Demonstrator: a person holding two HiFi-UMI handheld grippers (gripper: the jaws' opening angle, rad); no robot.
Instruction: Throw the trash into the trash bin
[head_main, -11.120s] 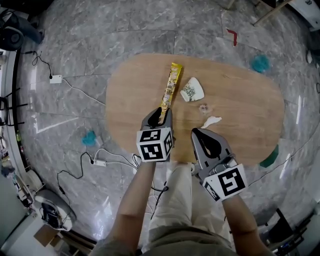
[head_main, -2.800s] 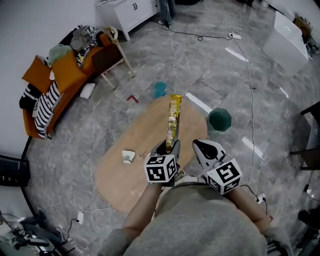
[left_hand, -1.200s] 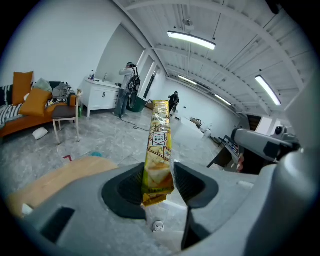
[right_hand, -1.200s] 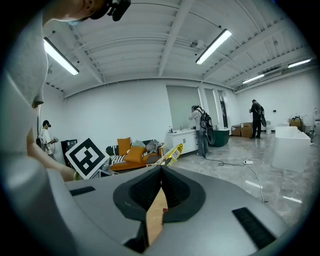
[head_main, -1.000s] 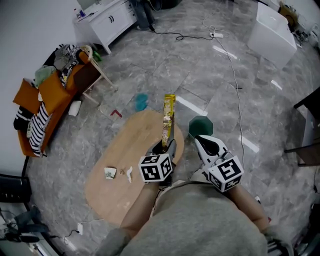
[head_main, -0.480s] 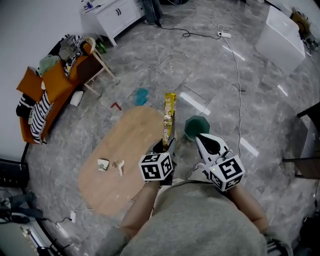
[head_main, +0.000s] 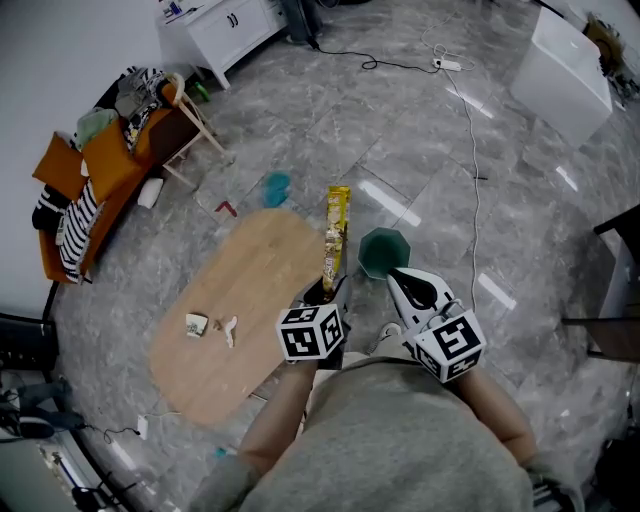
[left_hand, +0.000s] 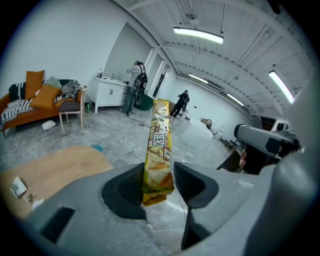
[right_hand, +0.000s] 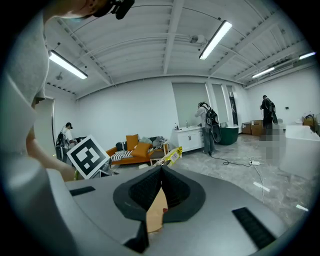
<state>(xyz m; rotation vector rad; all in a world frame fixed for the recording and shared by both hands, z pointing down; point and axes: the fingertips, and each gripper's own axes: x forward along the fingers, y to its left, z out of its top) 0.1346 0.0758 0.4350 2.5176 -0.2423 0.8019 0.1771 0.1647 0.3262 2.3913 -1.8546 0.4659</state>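
My left gripper (head_main: 325, 291) is shut on the lower end of a long yellow snack wrapper (head_main: 336, 234), which stands up from its jaws (left_hand: 159, 150). A little to its right, my right gripper (head_main: 397, 277) is shut on a small tan paper scrap (right_hand: 154, 210). The dark green trash bin (head_main: 378, 252) stands open on the floor just ahead, between the two gripper tips. Behind me to the left, a crumpled white cup (head_main: 195, 324) and a pale paper scrap (head_main: 228, 329) lie on the oval wooden table (head_main: 240, 280).
An orange sofa (head_main: 78, 186) with cushions and a small chair stand at the far left. A white cabinet (head_main: 226, 24) is at the back, a white box (head_main: 560, 60) at the top right. A cable (head_main: 470, 150) runs over the grey floor, and a teal object (head_main: 275, 186) lies beyond the table.
Both grippers have moved with their loads toward the green bin, which now sits closer to their tips. The table has slid further left in the head view.
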